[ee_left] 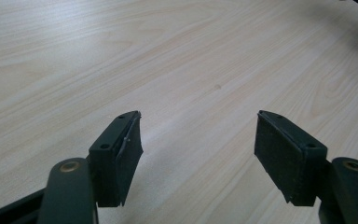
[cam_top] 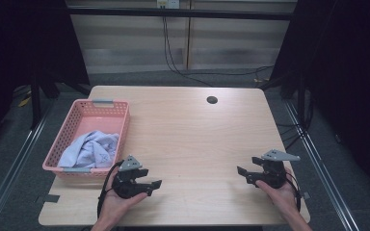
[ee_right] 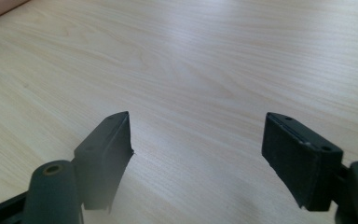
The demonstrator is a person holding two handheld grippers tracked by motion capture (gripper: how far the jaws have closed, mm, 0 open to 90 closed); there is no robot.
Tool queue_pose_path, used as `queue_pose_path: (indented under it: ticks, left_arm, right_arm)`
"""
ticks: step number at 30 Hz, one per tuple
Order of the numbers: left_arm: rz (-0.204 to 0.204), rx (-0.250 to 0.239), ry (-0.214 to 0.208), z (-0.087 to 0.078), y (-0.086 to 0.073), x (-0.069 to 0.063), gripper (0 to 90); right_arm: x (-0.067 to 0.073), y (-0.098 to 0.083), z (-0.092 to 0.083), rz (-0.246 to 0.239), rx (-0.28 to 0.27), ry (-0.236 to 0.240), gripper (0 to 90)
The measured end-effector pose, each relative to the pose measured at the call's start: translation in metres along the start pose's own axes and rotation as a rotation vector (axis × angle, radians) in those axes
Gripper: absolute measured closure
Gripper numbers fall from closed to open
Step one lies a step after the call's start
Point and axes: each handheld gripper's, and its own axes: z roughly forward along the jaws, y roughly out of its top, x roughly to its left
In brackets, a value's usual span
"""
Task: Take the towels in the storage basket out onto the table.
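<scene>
A pale wooden table lies bare across its middle, working room between two hands. At ten o'clock a pink basket sits by the left edge, a light blue cloth bunched inside it, apparently stowed within reach. At seven o'clock the left gripper rests on an upturned hand just beside the basket, jaws apart and empty. At four o'clock the right gripper mirrors it, jaws wide with nothing between, both pointing inward, seemingly at rest, neither reaching for the cloth.
</scene>
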Motion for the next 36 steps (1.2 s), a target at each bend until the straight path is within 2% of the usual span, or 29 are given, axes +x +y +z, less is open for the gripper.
queue_pose_path:
  ticks: [4, 8, 9, 12, 17, 18, 19, 20, 25, 26, 27, 28, 29, 31, 32, 33, 34, 35, 36]
  left_arm:
    - [-0.005, -0.007, 0.007, -0.003, 0.0, 0.002, 31.8]
    - [-0.028, -0.012, 0.017, -0.005, 0.002, 0.0, 35.2]
    - [-0.019, -0.022, 0.011, -0.007, 0.002, -0.005, 35.0]
    - [-0.003, -0.025, 0.005, -0.009, 0.004, -0.007, 33.0]
    - [-0.003, -0.039, 0.009, -0.01, 0.007, -0.006, 30.5]
    - [-0.005, -0.061, 0.011, -0.015, 0.009, -0.008, 30.1]
    - [-0.005, -0.061, 0.011, -0.015, 0.009, -0.008, 29.9]
    - [-0.006, -0.084, -0.011, -0.023, 0.011, -0.011, 30.2]
    - [-0.006, -0.12, -0.008, -0.035, 0.015, -0.01, 30.0]
    - [-0.008, -0.131, 0.009, -0.042, 0.017, -0.006, 28.6]
    - [-0.008, -0.131, 0.009, -0.042, 0.017, -0.006, 28.7]
    - [-0.021, -0.155, 0.022, -0.051, 0.017, -0.002, 27.8]
    - [-0.021, -0.155, 0.022, -0.051, 0.017, -0.002, 26.9]
    - [-0.035, -0.181, 0.038, -0.061, 0.013, 0.002, 26.2]
    - [-0.046, -0.185, 0.048, -0.069, 0.008, 0.006, 24.0]
    - [-0.046, -0.185, 0.048, -0.069, 0.008, 0.006, 22.9]
    - [-0.064, -0.184, 0.066, -0.075, 0.003, 0.011, 21.9]
    - [-0.064, -0.184, 0.066, -0.075, 0.003, 0.011, 21.5]
    - [-0.08, -0.195, 0.074, -0.077, 0.001, 0.013, 20.4]
  right_arm:
    - [-0.004, 0.0, -0.006, 0.025, -0.029, 0.006, 23.0]
    - [-0.006, -0.002, -0.009, 0.025, -0.02, 0.006, 24.3]
    - [-0.006, -0.003, -0.01, 0.029, -0.02, 0.011, 24.1]
    - [-0.005, -0.004, -0.012, 0.031, -0.032, 0.023, 24.1]
    - [-0.002, -0.005, -0.016, 0.027, -0.039, 0.03, 24.5]
    - [-0.001, -0.005, -0.018, 0.023, -0.053, 0.03, 24.6]
    - [-0.001, -0.005, -0.018, 0.023, -0.053, 0.03, 24.6]
    - [0.0, -0.005, -0.02, 0.028, -0.061, 0.041, 24.6]
    - [0.003, -0.005, -0.018, 0.027, -0.055, 0.045, 24.5]
    - [0.004, -0.005, -0.017, 0.021, -0.052, 0.05, 24.5]
    - [0.005, -0.005, -0.016, 0.013, -0.047, 0.056, 24.6]
    - [0.006, -0.005, -0.016, 0.013, -0.044, 0.055, 24.6]
    - [0.006, -0.005, -0.016, 0.013, -0.044, 0.055, 24.6]
    - [0.008, -0.005, -0.017, 0.019, -0.05, 0.066, 24.3]
    - [0.011, -0.004, -0.018, 0.007, -0.06, 0.074, 24.0]
    - [0.011, -0.004, -0.018, 0.007, -0.06, 0.074, 24.0]
    - [0.012, -0.004, -0.019, 0.007, -0.064, 0.081, 23.4]
    - [0.012, -0.004, -0.019, 0.007, -0.064, 0.081, 23.4]
    - [0.013, -0.004, -0.018, 0.01, -0.056, 0.089, 23.2]
